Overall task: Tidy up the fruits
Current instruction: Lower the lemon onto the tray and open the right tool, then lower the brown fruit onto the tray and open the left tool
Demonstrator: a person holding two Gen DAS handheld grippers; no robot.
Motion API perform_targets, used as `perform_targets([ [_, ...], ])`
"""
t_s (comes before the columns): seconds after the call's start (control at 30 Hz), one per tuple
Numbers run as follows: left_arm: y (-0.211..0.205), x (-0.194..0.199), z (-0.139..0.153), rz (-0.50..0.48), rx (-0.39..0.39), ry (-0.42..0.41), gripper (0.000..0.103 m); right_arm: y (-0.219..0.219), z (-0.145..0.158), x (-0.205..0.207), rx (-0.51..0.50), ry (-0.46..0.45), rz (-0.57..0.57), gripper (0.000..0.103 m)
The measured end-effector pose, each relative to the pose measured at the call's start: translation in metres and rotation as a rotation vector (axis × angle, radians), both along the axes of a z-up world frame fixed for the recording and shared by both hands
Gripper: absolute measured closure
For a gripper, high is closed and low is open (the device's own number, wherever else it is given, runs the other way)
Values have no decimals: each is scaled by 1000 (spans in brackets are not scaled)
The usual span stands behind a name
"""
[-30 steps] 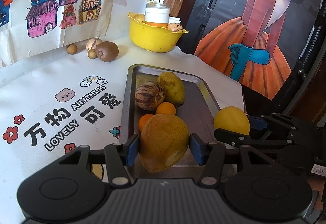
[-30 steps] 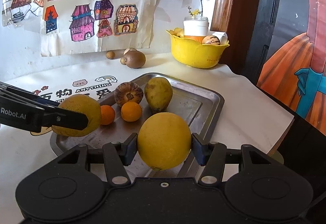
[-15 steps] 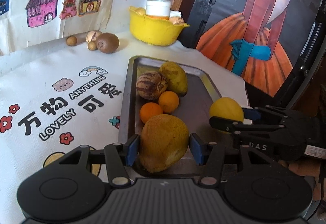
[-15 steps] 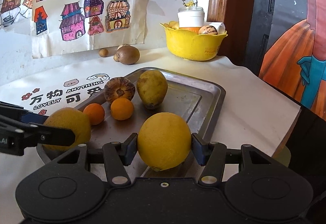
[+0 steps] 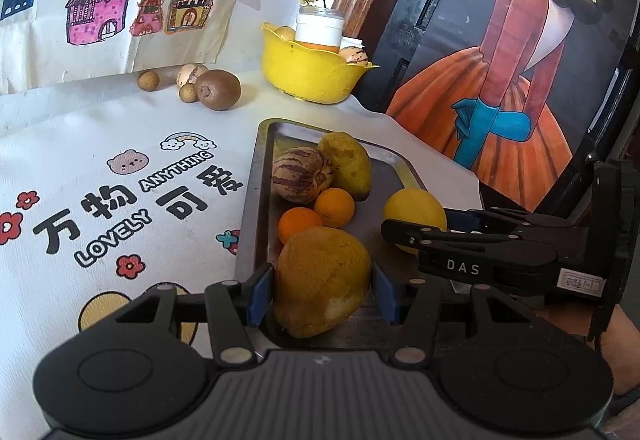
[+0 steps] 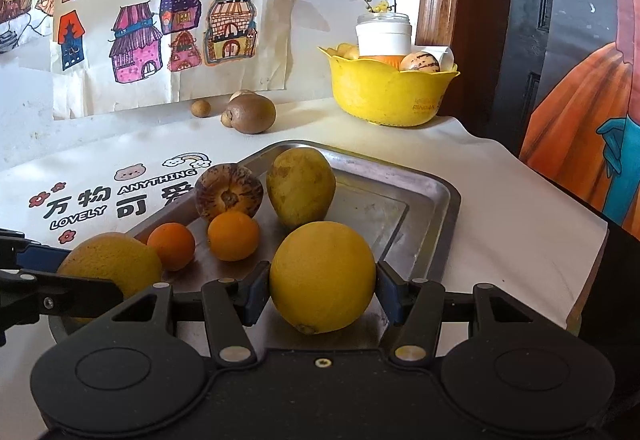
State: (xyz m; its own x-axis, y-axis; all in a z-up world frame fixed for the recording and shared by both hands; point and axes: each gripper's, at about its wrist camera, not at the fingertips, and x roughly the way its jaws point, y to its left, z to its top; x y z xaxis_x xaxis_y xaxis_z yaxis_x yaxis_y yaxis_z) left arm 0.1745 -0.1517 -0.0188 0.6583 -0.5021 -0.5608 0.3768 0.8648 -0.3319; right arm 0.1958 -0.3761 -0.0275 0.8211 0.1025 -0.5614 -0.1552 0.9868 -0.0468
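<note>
On the table (image 5: 120, 128) the metal tray (image 5: 256, 208) carries the fruit, where the left hand-held gripper (image 5: 322, 290) clamps a heavy, probably bruise-prone mango (image 5: 322, 280) across its belly and the right hand-held gripper (image 6: 322, 292) pinches a firm, smooth, likely slippery lemon (image 6: 322, 276) at its widest.

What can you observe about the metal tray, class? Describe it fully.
The metal tray is a shallow, rectangular, silvery pan with rounded corners and a raised rim, its base dull and scuffed. It lies flat on the white printed tablecloth. Inside sit two small oranges, a striped purple fruit and a yellow-green mango. Both grippers hold fruit over its near end.
</note>
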Motion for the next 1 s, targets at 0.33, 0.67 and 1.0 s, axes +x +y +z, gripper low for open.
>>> perform_targets([
  [0.33, -1, -1, -1, 3, 0, -13, 45, 2, -2, -1, -18, -18, 8, 45],
  [0.67, -3, -2, 0, 5, 8, -18, 45, -3, 3, -6, 0, -23, 1, 41],
  [1.0, 2, -14, 4, 45, 18, -98, 39, -6, 9, -18, 10, -35, -10, 33],
])
